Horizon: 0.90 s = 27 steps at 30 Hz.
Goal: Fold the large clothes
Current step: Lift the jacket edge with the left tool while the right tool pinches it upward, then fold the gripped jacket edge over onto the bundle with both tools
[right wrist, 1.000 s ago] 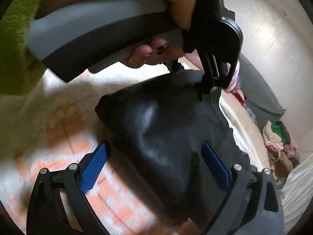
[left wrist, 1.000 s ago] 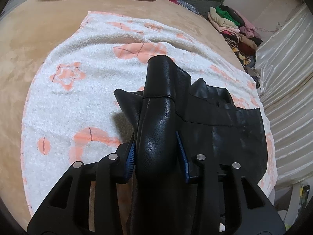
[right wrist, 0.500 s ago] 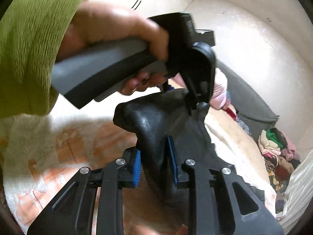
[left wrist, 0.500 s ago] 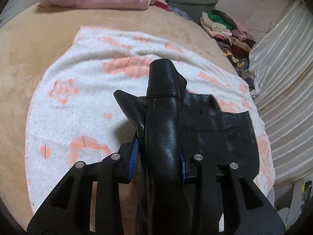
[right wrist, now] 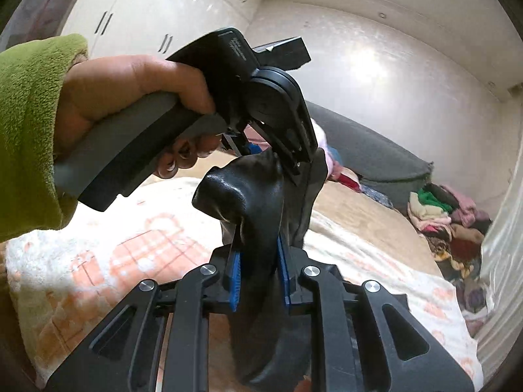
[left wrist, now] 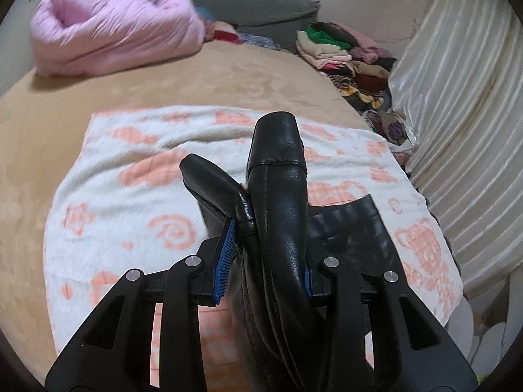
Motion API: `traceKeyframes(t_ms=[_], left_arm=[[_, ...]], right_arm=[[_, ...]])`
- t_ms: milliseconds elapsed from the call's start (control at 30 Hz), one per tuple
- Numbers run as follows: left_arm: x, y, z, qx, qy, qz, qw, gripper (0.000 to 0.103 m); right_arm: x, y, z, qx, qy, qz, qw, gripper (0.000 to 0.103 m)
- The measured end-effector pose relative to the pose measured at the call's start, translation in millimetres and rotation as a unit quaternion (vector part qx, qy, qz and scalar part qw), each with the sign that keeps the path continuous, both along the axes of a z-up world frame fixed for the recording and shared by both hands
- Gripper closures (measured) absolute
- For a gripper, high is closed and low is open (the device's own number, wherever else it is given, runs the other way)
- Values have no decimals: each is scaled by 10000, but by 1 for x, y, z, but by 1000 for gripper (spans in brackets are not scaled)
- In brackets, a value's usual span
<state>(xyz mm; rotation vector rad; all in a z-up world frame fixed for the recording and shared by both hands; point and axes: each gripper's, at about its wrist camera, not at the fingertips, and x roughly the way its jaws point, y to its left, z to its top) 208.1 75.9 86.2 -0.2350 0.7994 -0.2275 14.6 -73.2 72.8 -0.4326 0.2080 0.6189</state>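
Nearest in the left wrist view, the left gripper has its blue pads clamped on a thick bunch of the black leather garment, which stands up between the jaws and pokes out past them. In the right wrist view the right gripper is closing, its pads already pressing a second bunch of the same garment; the jaws are narrow but not quite settled. Just beyond, the person's left hand, in a green sleeve, holds the other tool, whose jaws pinch the leather close above the right grip. The rest of the garment hangs below both grippers, with one flat panel lying on the white towel with orange prints that covers the tan bed. Further back lie a pink duvet, a grey cushion and a pile of clothes near the curtain. The main risk, as I judge it, is slip: the leather looks smooth and heavy, and the right jaws have hold of a rounded fold, so a lift could pull it free. The two grips also sit close together, so the garment may hang bunched and not spread, giving a crooked fold. The trailing panel could drag the towel out of place.
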Motion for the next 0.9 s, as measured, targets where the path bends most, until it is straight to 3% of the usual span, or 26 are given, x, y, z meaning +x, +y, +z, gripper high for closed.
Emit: traceKeyframes(t_ms=[500,900], left_arm=[[16,-95,11,377,-195,-551,9976,72],[31,-148,-12,456,-83,-828,9955,67]], right_arm=[[22,-71,-11,508,271,-655,9962,88],[37,-106,-36,664,781,-1051,9892,88]])
